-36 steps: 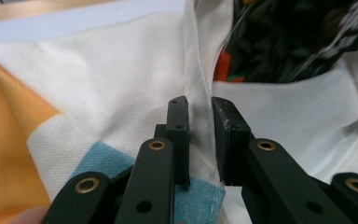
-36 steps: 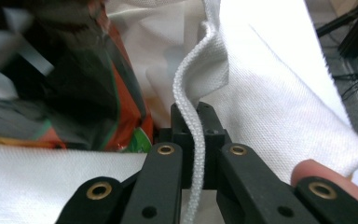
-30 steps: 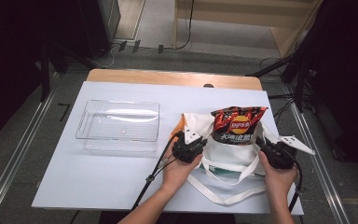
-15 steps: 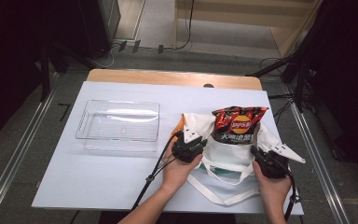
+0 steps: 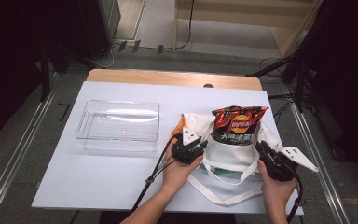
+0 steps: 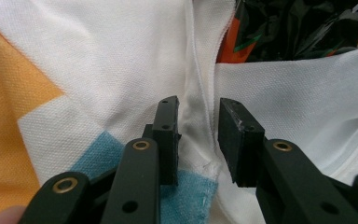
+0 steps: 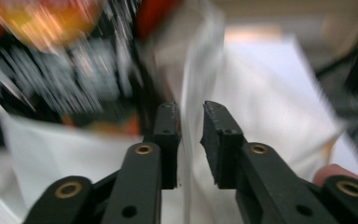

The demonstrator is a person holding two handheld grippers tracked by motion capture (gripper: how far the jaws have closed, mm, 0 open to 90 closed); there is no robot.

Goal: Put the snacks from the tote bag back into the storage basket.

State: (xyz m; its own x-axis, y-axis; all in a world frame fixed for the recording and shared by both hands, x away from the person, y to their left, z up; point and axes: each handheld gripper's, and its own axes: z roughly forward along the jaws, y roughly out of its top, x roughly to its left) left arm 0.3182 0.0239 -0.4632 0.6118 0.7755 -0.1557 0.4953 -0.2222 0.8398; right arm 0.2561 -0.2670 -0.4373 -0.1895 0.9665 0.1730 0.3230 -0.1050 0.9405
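Observation:
A white cloth tote bag (image 5: 228, 156) with orange and blue patches lies on the table, and a red and black chip bag (image 5: 240, 123) sticks out of its mouth. My left gripper (image 5: 202, 148) is at the bag's left rim. In the left gripper view its jaws (image 6: 196, 126) have just been opening; the bag's hem (image 6: 200, 93) runs loose between them. My right gripper (image 5: 261, 146) is at the bag's right rim. Its jaws (image 7: 191, 126) have just been opening too, with a white fold of the bag (image 7: 200, 70) in the gap beside the blurred chip bag (image 7: 65, 70).
A clear plastic tray (image 5: 85, 136) stands on the white table (image 5: 98, 186) to the left of the bag. The bag's straps (image 5: 214, 193) trail toward the near edge. A wooden strip (image 5: 172, 77) runs along the far edge, with dark stands and cables beyond.
My right gripper has shifted a little toward the near edge along the bag's right rim. The left hand has stayed at the left rim.

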